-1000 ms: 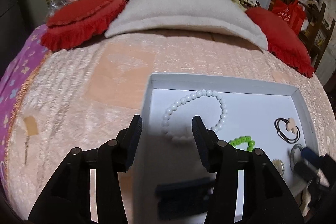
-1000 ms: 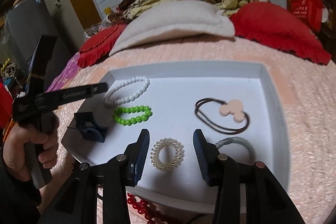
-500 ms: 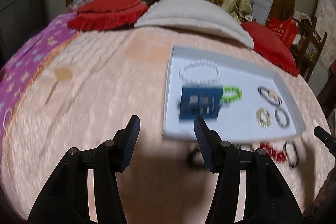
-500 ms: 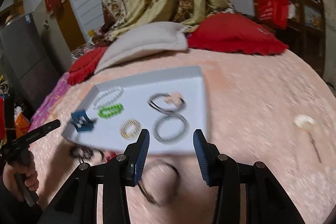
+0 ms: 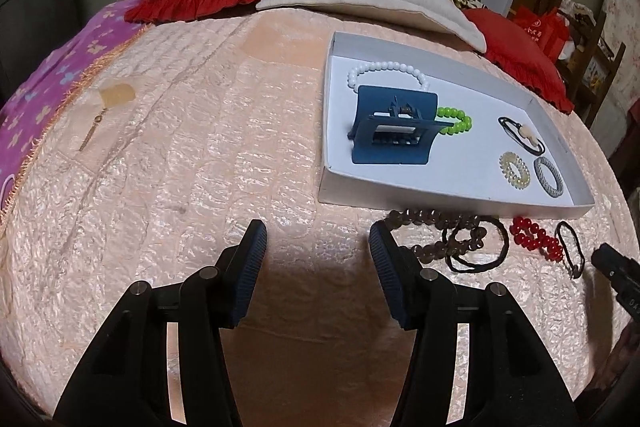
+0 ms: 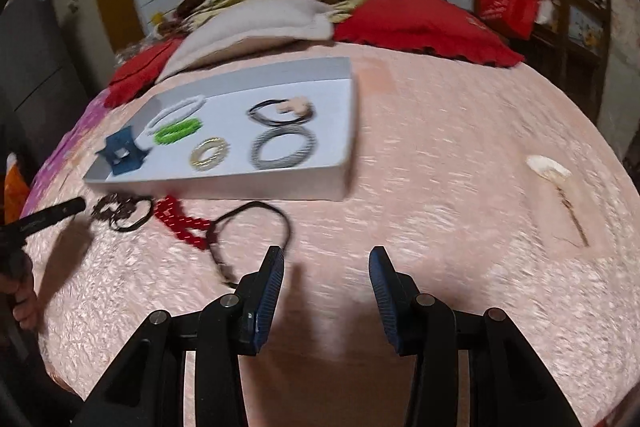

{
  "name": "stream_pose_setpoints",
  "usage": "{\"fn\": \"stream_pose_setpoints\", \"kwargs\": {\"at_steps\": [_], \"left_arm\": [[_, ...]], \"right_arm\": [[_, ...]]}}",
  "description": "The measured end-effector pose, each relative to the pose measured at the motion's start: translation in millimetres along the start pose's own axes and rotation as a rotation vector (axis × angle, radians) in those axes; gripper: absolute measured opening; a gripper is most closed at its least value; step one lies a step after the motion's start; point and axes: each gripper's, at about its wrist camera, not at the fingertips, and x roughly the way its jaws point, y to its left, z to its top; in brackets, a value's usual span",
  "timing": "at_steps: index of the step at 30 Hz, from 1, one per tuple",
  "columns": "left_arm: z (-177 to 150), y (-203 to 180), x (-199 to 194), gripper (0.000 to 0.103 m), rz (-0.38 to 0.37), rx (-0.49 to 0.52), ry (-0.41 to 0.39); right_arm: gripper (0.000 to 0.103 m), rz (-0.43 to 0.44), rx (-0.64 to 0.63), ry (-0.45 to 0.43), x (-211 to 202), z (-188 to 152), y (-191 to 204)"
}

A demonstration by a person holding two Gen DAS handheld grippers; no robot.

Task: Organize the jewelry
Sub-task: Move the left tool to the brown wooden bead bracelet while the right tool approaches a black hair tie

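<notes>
The white tray [image 5: 448, 191] lies on the bed [image 5: 200, 155], a blue hair clip [image 5: 394, 127] inside near its left wall. Loose bands crowd its near edge; bare quilt lies elsewhere. Left claw [image 5: 318, 269] and right claw [image 6: 326, 291] gape wide, empty. The right view is blurred.

white bead bracelet [image 5: 384, 69] partly behind blue clip [image 5: 390, 131]
</notes>
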Motion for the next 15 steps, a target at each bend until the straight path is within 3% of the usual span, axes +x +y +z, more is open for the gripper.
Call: {"fn": "stream_pose_setpoints", "kwargs": {"at_steps": [3, 9, 15], "left_arm": [[0.5, 1.5, 1.7, 0.053, 0.011, -0.008, -0.006], [5.5, 4.7, 1.4, 0.05, -0.005, -0.051, -0.021], [4.5, -6.4, 0.9, 0.05, -0.018, -0.003, -0.019]], "right_arm": [[0.042, 0.021, -0.014, 0.001, 8.6, 3.2, 9.6], [0.031, 0.045, -0.03, 0.012, 20.4, 8.6, 20.3], [0.027, -0.005, -0.103, 0.041, 27.5, 6.6, 33.4]]}}
